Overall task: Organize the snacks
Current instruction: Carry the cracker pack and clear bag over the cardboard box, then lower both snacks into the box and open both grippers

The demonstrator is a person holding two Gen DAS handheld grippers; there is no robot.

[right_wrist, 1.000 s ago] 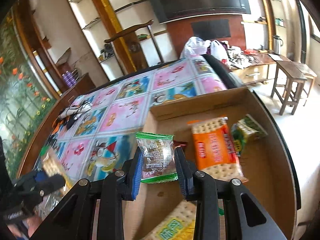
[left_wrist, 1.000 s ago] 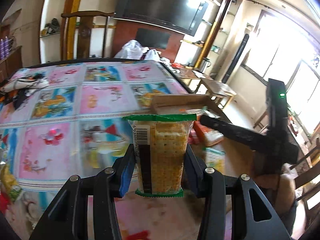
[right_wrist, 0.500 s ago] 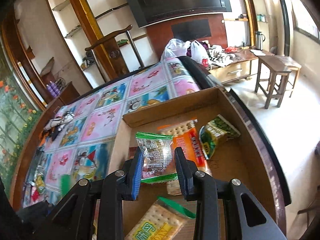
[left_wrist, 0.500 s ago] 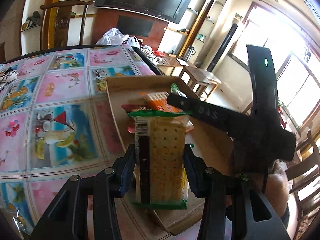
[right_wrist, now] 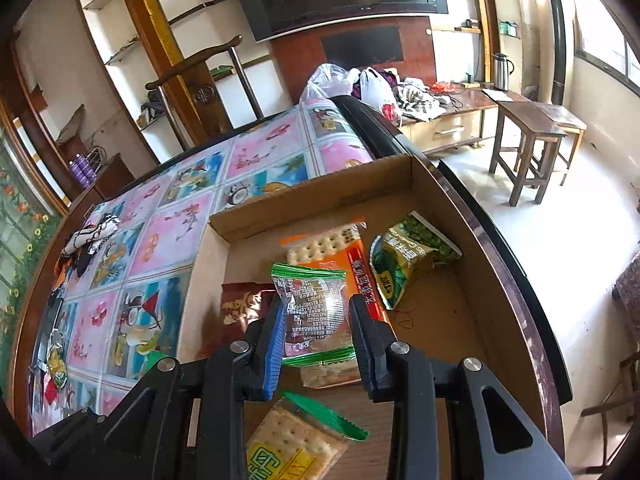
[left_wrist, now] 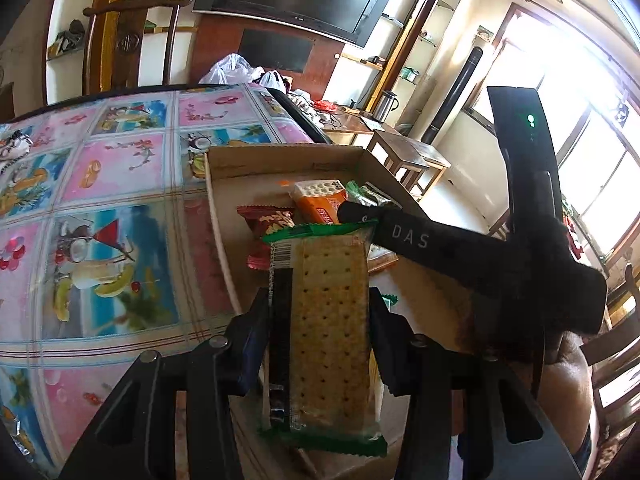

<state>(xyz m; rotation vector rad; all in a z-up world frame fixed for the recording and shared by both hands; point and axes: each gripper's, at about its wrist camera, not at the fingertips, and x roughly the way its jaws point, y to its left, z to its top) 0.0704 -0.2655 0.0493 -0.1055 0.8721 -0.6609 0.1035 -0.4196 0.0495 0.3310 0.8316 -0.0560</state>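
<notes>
My left gripper (left_wrist: 320,332) is shut on a green-edged cracker pack (left_wrist: 326,320) and holds it upright over the near part of an open cardboard box (left_wrist: 280,160). My right gripper (right_wrist: 316,320) is shut on a small clear green-edged snack packet (right_wrist: 314,308) above the same cardboard box (right_wrist: 472,280). In the box lie an orange cracker pack (right_wrist: 340,256), a green pea bag (right_wrist: 404,256), a red-brown packet (right_wrist: 240,308) and a yellow-green cracker pack (right_wrist: 296,440). The right gripper's body (left_wrist: 460,248) crosses the left wrist view over the box.
The box sits at the right edge of a round table with a pink and blue picture cloth (right_wrist: 168,232). Loose snack packets (right_wrist: 54,368) and a dark cloth bundle (right_wrist: 86,240) lie at the table's left side. A wooden chair (left_wrist: 132,40) stands behind the table, stools (right_wrist: 532,136) to the right.
Both grippers have moved further over the box, each still gripping its packet. The left one's cracker pack now hangs above the box's near end; the right one sits lower over the snacks.
</notes>
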